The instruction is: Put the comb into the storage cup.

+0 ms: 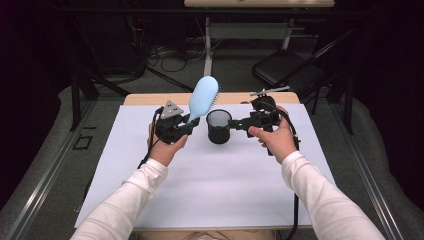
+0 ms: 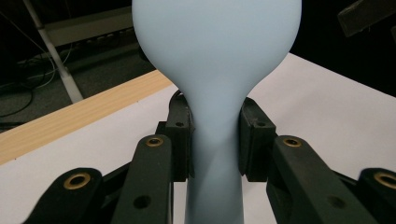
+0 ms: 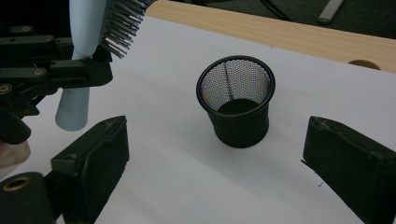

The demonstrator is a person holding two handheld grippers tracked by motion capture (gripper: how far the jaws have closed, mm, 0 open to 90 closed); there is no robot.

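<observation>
Brush [image 1: 204, 96]: clamped by its handle in my left claw [image 1: 186, 126], held above the tabletop [image 1: 225, 190], left of the cup [image 1: 219, 126]. My right claw [image 3: 215, 154]: jaws apart, facing the cup, near it.

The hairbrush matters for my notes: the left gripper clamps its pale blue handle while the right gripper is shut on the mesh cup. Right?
Not quite. The right gripper is open, apart from the mesh cup, as the right gripper view shows. The left gripper does clamp the hairbrush.
</observation>
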